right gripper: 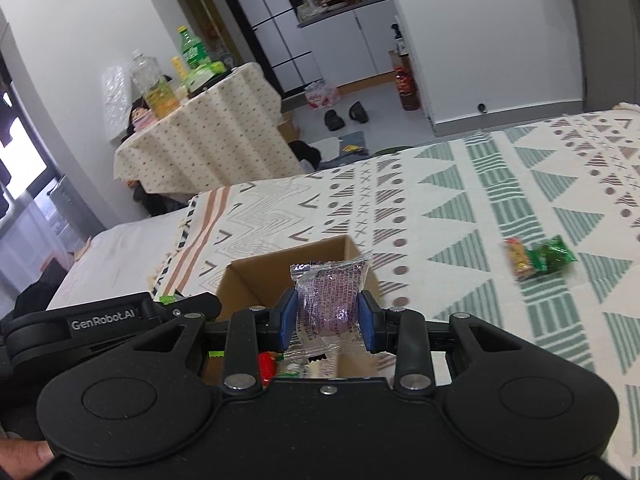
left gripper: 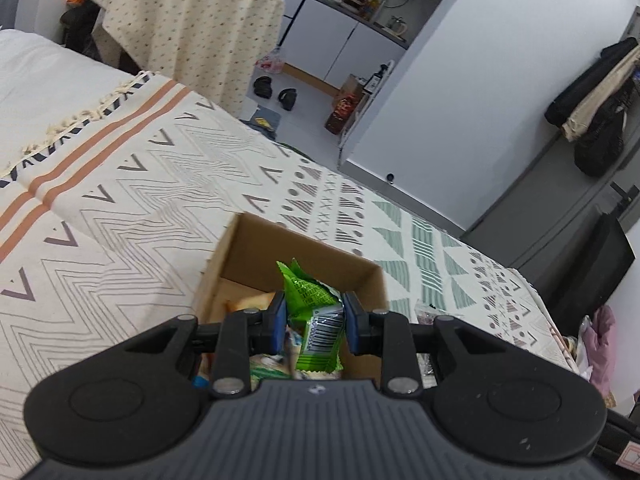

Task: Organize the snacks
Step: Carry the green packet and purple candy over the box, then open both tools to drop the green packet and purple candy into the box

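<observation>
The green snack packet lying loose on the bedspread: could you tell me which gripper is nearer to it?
Right. The right gripper is over the cardboard box, the packet lying to its right; the left gripper sits farther left.

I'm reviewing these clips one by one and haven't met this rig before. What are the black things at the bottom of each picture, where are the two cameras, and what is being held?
No robot here: a person carries two handheld grippers, each with a fisheye camera looking forward along its fingers. One picture comes from each gripper.

The left gripper is shut on a green snack packet. The right gripper is shut on a clear packet with a purple snack. Both are held over an open cardboard box that already holds snacks. The box stands on a patterned bedspread, where two more small snacks lie loose.
</observation>
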`<act>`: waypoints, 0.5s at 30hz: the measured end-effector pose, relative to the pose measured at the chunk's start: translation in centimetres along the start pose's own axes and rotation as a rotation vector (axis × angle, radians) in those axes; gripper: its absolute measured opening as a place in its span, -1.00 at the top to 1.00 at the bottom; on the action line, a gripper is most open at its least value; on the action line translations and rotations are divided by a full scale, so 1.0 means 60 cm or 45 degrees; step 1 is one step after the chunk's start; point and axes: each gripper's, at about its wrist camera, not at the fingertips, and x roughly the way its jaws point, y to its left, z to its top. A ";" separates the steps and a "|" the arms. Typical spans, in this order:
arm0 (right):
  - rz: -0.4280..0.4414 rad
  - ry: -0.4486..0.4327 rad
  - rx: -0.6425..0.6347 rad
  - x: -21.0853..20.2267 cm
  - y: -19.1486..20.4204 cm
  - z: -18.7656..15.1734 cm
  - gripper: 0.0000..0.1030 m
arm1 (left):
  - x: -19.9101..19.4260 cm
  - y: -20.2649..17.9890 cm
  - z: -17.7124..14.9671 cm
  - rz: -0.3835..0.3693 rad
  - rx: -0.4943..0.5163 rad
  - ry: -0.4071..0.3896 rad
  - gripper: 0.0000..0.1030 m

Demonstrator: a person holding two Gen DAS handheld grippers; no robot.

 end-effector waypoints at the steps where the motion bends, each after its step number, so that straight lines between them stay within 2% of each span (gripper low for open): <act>1: 0.004 0.004 -0.003 0.005 0.005 0.001 0.38 | 0.004 0.006 0.003 0.004 -0.004 0.001 0.45; 12: 0.035 0.044 -0.051 0.059 0.045 0.009 0.38 | 0.057 0.038 0.036 -0.020 -0.069 0.019 0.43; 15: 0.035 0.048 -0.071 0.063 0.049 0.008 0.38 | 0.057 0.041 0.037 -0.032 -0.076 -0.001 0.22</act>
